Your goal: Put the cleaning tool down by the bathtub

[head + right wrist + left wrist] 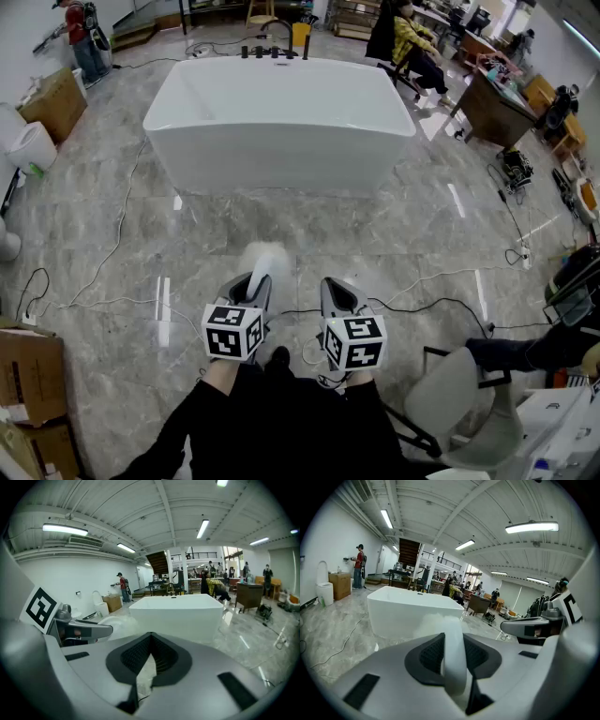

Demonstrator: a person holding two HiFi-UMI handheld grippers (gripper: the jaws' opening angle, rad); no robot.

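Note:
A white freestanding bathtub (pixel 281 122) stands on the marble floor ahead of me, a short way beyond both grippers. The cleaning tool (pixel 265 262) is a white handle with a fluffy white head that points toward the tub. My left gripper (pixel 255 281) is shut on its handle (pixel 453 660), held above the floor; the fluffy head (pixel 433 623) shows past the jaws in front of the tub (pixel 412 613). My right gripper (pixel 339 292) hangs beside it, shut with nothing between its jaws (pixel 151 641). The tub (pixel 178 611) lies straight ahead in the right gripper view.
Cables (pixel 122 225) trail over the floor left and right of me. Cardboard boxes (pixel 33 375) sit at the near left and a toilet (pixel 33 145) at the far left. A grey chair (pixel 459 394) is at my right. Desks and people fill the back right.

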